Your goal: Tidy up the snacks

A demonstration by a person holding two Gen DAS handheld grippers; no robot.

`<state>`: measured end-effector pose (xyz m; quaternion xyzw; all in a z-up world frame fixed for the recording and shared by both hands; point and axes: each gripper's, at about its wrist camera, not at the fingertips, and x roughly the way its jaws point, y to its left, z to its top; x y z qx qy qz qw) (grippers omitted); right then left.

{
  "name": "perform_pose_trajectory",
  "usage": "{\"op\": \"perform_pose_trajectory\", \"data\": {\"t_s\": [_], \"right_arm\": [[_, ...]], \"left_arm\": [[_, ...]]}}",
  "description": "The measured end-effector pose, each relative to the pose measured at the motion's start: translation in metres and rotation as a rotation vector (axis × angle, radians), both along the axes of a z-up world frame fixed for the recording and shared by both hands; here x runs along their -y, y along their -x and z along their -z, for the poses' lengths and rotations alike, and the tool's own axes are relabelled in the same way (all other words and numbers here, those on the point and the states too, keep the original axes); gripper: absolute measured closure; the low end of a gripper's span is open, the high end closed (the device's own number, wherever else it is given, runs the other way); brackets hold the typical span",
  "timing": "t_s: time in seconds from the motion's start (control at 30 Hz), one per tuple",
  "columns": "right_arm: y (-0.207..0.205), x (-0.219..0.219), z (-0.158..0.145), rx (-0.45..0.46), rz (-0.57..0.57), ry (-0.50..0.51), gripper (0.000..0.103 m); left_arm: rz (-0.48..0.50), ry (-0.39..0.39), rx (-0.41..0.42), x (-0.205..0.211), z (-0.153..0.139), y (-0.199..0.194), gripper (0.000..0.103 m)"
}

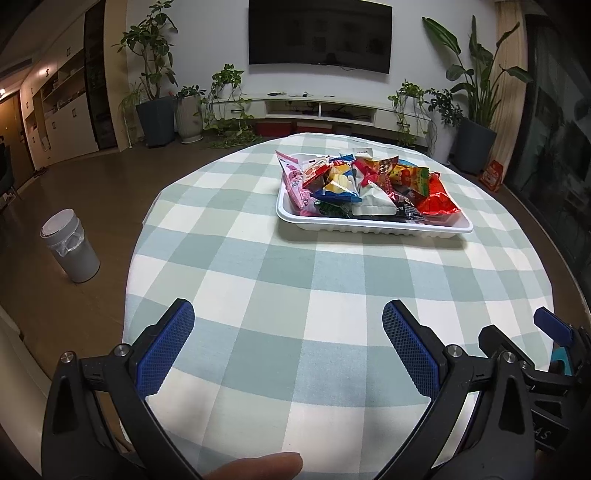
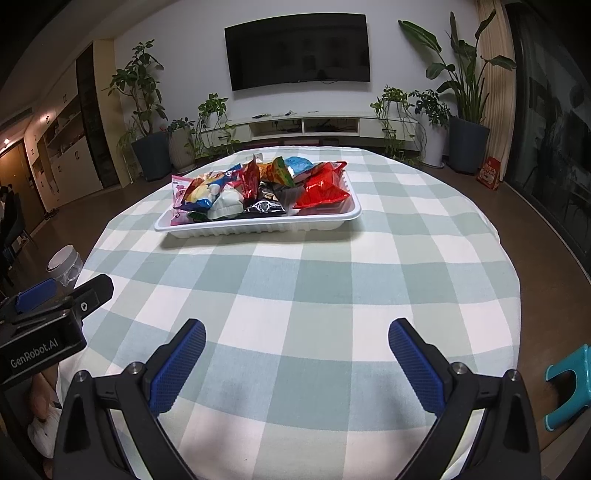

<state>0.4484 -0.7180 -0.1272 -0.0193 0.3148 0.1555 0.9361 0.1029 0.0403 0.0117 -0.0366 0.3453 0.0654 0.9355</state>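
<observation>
A white plastic tray sits on the far half of a round table with a green-and-white checked cloth. It is heaped with several snack packets: a red one, a pink one, a white one, blue and black ones. My left gripper is open above the near cloth, nothing between its blue pads. My right gripper is open too, also well short of the tray. A fingertip shows at the bottom of the left wrist view.
A grey waste bin stands on the floor left of the table. A teal stool is at the right. Potted plants, a TV and a low cabinet line the far wall.
</observation>
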Motion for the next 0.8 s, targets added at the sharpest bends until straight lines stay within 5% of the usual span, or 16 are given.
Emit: {"op": "perform_pose_trajectory", "data": {"t_s": [0.8], "right_arm": [[0.0, -0.0014, 0.0023, -0.01, -0.001, 0.002, 0.001]], "left_arm": [[0.016, 0.002, -0.01, 0.0056, 0.0047, -0.0001, 0.0]]}}
